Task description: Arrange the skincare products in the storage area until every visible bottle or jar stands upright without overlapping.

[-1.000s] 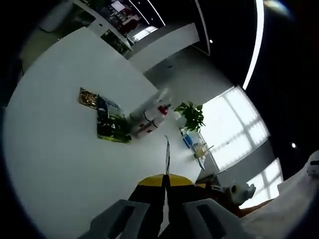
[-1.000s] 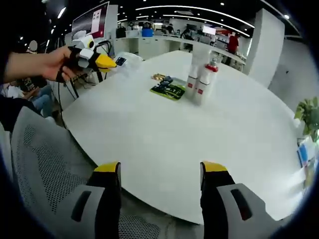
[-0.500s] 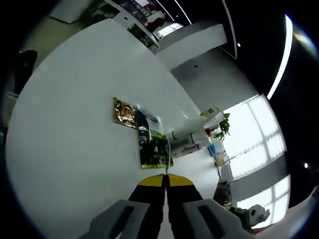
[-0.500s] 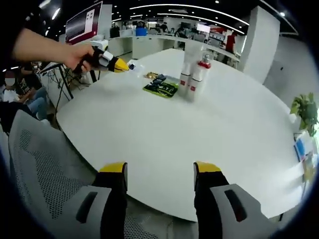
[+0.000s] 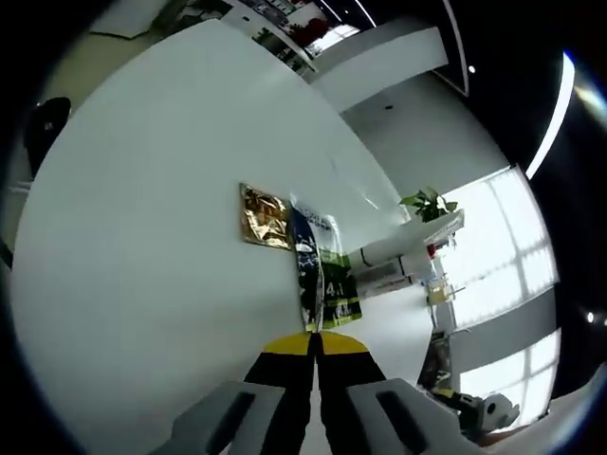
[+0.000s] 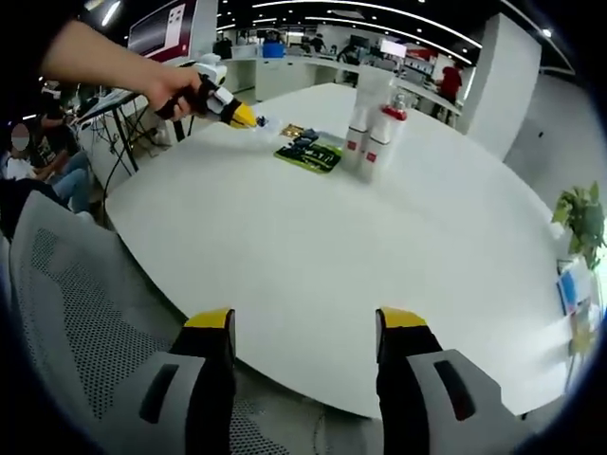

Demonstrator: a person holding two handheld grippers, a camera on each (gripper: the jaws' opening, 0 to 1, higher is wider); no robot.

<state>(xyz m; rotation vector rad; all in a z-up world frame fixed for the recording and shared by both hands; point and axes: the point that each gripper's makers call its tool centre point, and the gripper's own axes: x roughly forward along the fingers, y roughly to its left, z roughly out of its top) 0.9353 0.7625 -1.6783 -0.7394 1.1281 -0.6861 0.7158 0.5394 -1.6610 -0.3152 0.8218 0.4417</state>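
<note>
Left claw: yellow-tipped jaws pressed together, nothing btwn them. Hovers over the round white surface, tips pointing at the near edge of the flat packets.

Right claw: yellow-tipped jaws wide apart, empty, held at the near rim of the surface w/ the grey mesh chair back just below-left.

In right gripper view, left claw comes in from upper left, gripped by a person's hand; its yellow tip is low over the surface, just beside the packets.

Task items, all grouped on the far side of the surface:
- Two tall white bottles w/ red labels, one w/ a red cap, standing upright, touching side by side. In left gripper view same pair looks sideways, due to camera roll.
- Green-and-black flat sachet packet lying flat, just beside the bottles; also seen at.
- Dark blue flat packet overlapping the green one.
- Gold foil square sachet lying flat, touching the blue packet's far side.

Potted green plant beyond the surface, nr bright windows.
</note>
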